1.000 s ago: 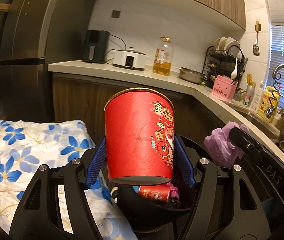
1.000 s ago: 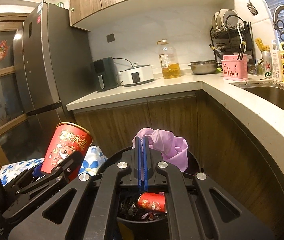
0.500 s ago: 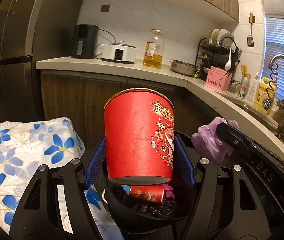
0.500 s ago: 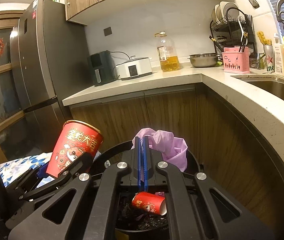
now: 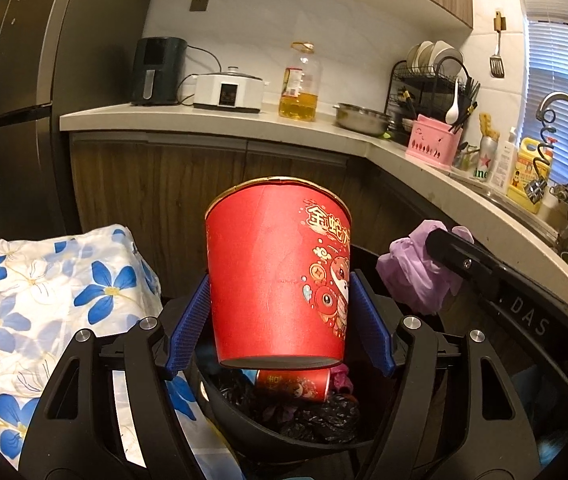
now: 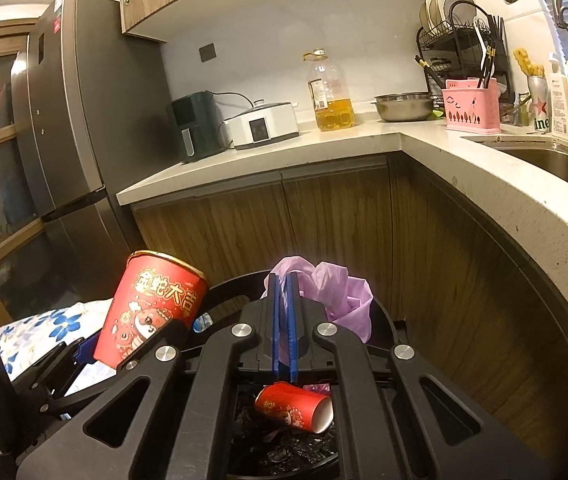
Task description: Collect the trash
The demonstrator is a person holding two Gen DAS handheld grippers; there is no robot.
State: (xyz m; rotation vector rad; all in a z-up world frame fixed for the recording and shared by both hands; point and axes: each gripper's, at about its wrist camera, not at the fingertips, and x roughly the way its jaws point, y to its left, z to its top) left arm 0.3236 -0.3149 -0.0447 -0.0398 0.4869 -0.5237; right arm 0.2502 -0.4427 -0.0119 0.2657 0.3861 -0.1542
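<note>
A tall red paper cup [image 5: 272, 280] stands upright between the blue pads of my left gripper [image 5: 278, 278], just above the black trash bin [image 5: 236, 412]. The pads touch its sides while the jaws are opening. In the right wrist view the same cup [image 6: 152, 304] hangs at the bin's left rim [image 6: 236, 284]. My right gripper [image 6: 282, 276] holds a crumpled purple plastic bag [image 6: 347, 296] over the bin. Its jaws are opening, with a thin gap between the pads. A smaller red cup [image 6: 291, 402] lies on its side on black bag trash inside the bin.
A blue-flowered cloth [image 5: 44, 280] covers something close to the bin's left. Wooden cabinets [image 6: 323, 216] under an L-shaped counter [image 6: 463, 168] stand right behind the bin. A tall fridge [image 6: 68, 140] rises at left. The sink [image 6: 555, 160] is at right.
Both grippers have come forward and down towards the bin, which now fills more of each view. A thin gap has opened between the right pads. Cup and bag are still held.
</note>
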